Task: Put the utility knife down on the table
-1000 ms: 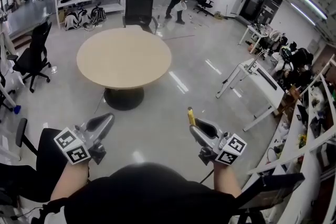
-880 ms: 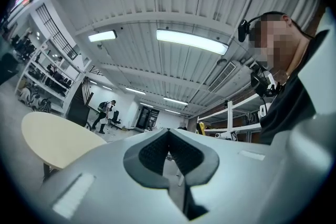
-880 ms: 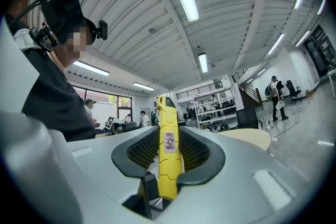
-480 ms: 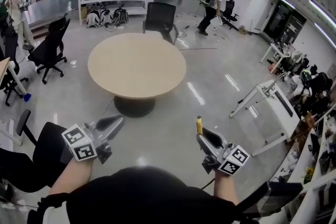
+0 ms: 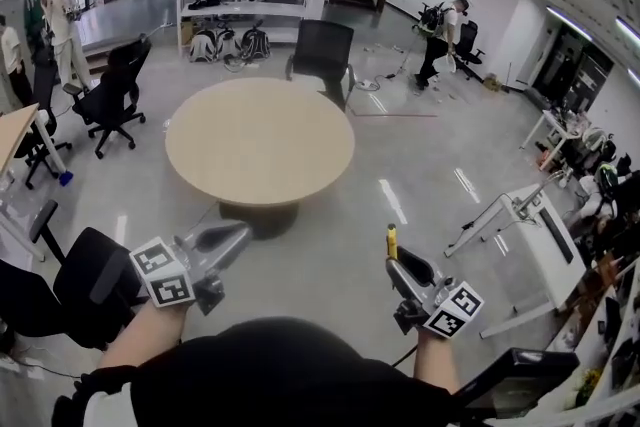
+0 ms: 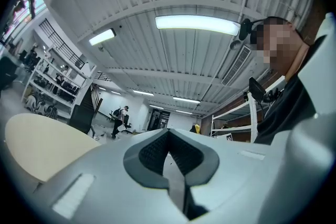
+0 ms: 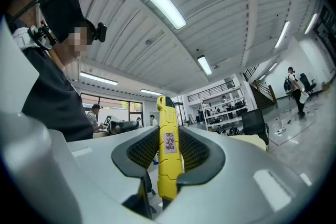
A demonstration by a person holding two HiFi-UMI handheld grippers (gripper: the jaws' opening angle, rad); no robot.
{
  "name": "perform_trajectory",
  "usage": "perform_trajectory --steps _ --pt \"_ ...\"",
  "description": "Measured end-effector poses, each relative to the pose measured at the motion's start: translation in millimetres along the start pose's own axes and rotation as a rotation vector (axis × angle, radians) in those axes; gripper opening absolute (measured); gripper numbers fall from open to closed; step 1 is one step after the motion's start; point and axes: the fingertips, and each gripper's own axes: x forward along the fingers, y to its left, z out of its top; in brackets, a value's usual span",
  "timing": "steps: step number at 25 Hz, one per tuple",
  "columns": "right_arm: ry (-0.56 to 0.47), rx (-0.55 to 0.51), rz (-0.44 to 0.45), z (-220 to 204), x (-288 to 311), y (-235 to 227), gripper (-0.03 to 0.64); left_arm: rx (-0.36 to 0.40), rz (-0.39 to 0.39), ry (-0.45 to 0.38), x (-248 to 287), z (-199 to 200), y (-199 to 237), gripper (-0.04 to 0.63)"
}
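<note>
While the left tool [image 5: 232,239] is closed and empty, the right tool [image 5: 403,267] clamps a yellow utility knife [image 5: 392,241] upright, in the air well short of the round bench [image 5: 260,140].

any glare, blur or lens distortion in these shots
Head view: strong fisheye bend, ceiling-light streaks glaring on the glossy grey floor, round beige table sharp. Left gripper view: bright ceiling strip light blown out, dark vignette corners. Right gripper view: yellow utility knife sharp up close.
</note>
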Motion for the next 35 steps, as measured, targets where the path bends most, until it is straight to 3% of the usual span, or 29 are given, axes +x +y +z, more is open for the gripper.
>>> perform_trajectory --steps 6,14,26,35 --pt "-0.002 0.039 0.023 -4.4 -6.2 -41.7 0.132 0.006 0.036 0.018 31.0 -9.0 5.7 -0.002" --pt "0.033 0.040 0.021 -8.0 34.5 -73.0 0.132 -0.025 0.027 0.006 44.5 -9.1 53.3 -0.002" --pt "0.024 -0.042 -0.010 12.9 203.3 -105.3 0.132 0.029 -0.056 -0.039 39.5 60.2 214.7 -0.002" --pt "0.039 -0.044 0.038 -5.9 328.3 -124.3 0.132 0.028 0.006 -0.055 1.8 88.0 328.7 -0.002"
